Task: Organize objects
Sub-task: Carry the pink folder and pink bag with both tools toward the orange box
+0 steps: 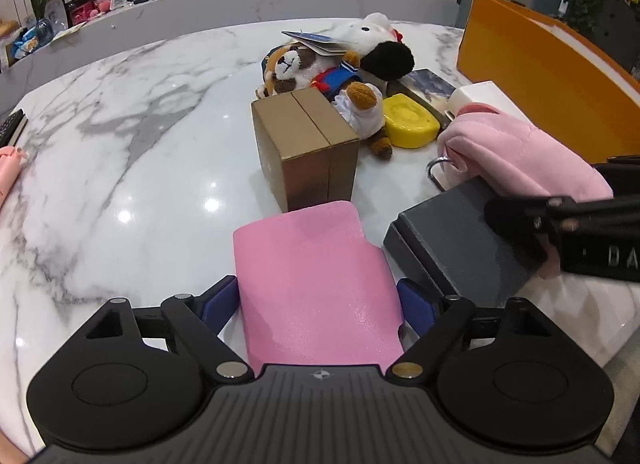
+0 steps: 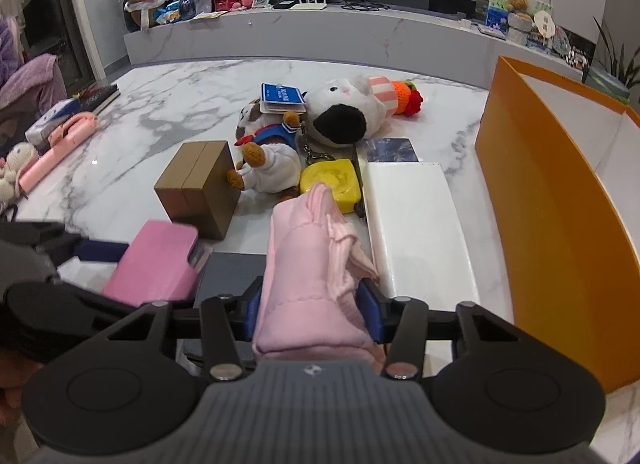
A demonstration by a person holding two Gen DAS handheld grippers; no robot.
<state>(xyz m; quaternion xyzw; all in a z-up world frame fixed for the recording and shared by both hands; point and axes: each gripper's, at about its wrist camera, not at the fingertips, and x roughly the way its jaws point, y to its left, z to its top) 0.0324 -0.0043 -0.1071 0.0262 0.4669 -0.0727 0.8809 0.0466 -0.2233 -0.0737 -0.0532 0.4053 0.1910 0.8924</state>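
Two pink things are held over the white marble desk (image 1: pixel 120 136).
The flat pink case (image 1: pixel 316 284) sits in the wide left tool (image 1: pixel 320 304); the soft pink cloth bundle (image 2: pixel 316 264) is pinched by the narrow right tool (image 2: pixel 312 312). Both should be carried level to the orange box (image 2: pixel 560 224). Whether the left pads press cannot be told.

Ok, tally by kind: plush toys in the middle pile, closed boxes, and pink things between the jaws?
Plush toys: 2, dog, cat
Closed boxes: 3, brown box, white box, dark grey box
Pink things between jaws: 2, pink case, pink pouch
Total: 7
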